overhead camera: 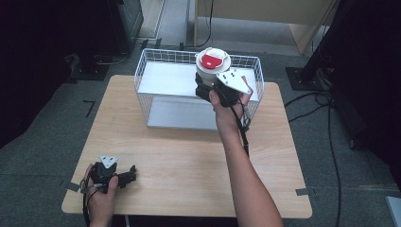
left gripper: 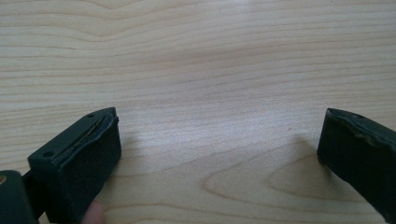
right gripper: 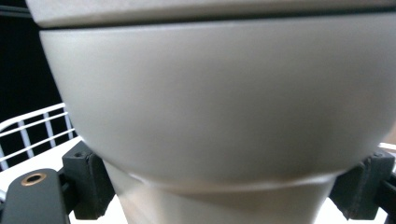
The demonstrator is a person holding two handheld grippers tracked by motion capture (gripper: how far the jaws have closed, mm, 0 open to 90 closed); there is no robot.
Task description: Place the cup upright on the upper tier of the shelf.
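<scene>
A white cup-shaped container (overhead camera: 213, 61) with a red patch on its lid hangs over the white wire basket (overhead camera: 142, 68) at the back of the wooden table (overhead camera: 189, 156). My right gripper (overhead camera: 204, 84) is shut on the container's narrower lower part. In the right gripper view the container's white wall (right gripper: 219, 93) looms very close, with the black jaws of the right gripper (right gripper: 229, 191) pressed against either side of its base. My left gripper (overhead camera: 131, 173) rests on the table near the front left corner. Its jaws stand wide apart over bare wood, so the left gripper (left gripper: 219, 135) is open.
The basket has a pale flat floor (overhead camera: 175, 113) and wire walls, and reaches nearly to the table's far edge. Dark stands and cables (overhead camera: 326, 94) lie on the floor to the right. A grey object (overhead camera: 395, 208) sits at the lower right corner.
</scene>
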